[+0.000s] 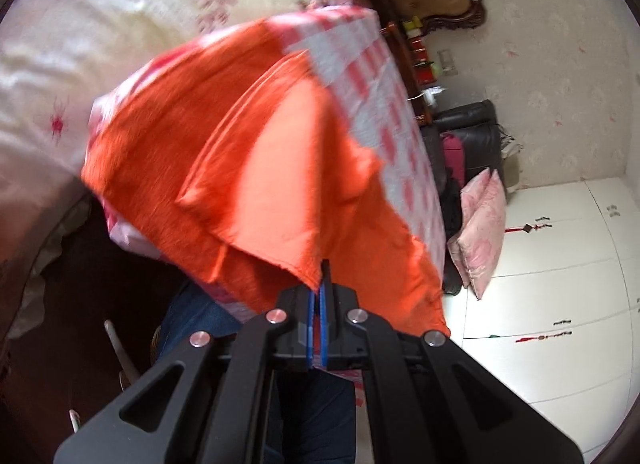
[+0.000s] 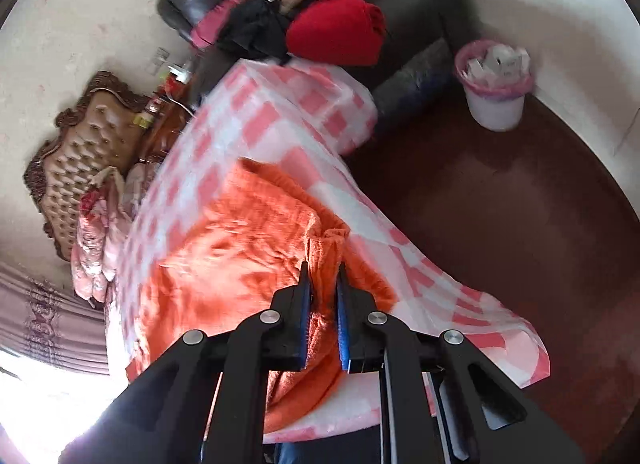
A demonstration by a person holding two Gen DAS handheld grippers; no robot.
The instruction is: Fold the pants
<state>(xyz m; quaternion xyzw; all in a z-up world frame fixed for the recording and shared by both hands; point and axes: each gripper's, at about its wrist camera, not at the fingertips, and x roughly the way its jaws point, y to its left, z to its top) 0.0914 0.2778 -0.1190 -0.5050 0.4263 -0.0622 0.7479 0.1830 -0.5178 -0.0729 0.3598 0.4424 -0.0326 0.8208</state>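
**Both grippers clamp the orange pants**

Left gripper (image 1: 323, 276) pinches a thin hem corner of the orange pants (image 1: 256, 167); right gripper (image 2: 323, 284) squeezes a bunched ribbed edge. Bright orange, fuzzy and creased, the pants lie partly folded on the pink-checked sheet (image 2: 256, 119). Beyond the sheet sit a dark sofa (image 2: 416, 3) and a white bin (image 2: 496, 99).
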